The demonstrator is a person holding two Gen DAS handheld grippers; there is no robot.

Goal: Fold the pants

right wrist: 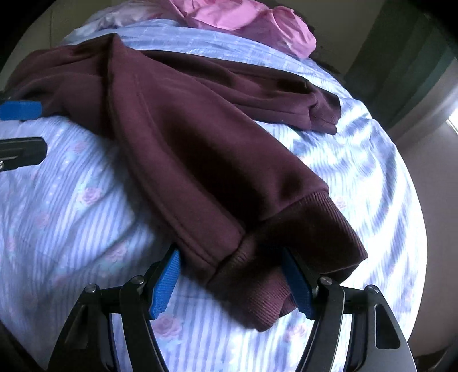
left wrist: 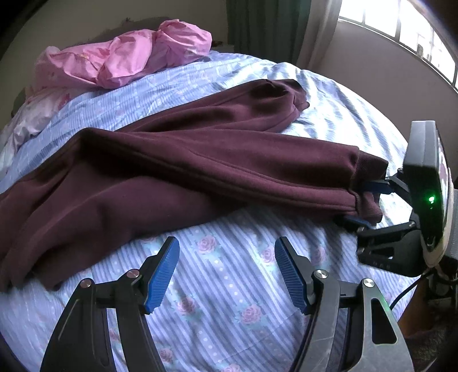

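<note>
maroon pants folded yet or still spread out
Spread out: the maroon pants lie unfolded on the bed, both legs splayed apart.

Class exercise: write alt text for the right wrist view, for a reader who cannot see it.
The right hand-held gripper is open, its blue fingers either side of the ribbed cuff of maroon pants spread across a striped floral bedsheet. Pink fabric is bunched at the far end of the bed.

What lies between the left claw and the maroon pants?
Only bare floral bedsheet lies between the open left claw and the maroon pants, as the left wrist view shows.
</note>
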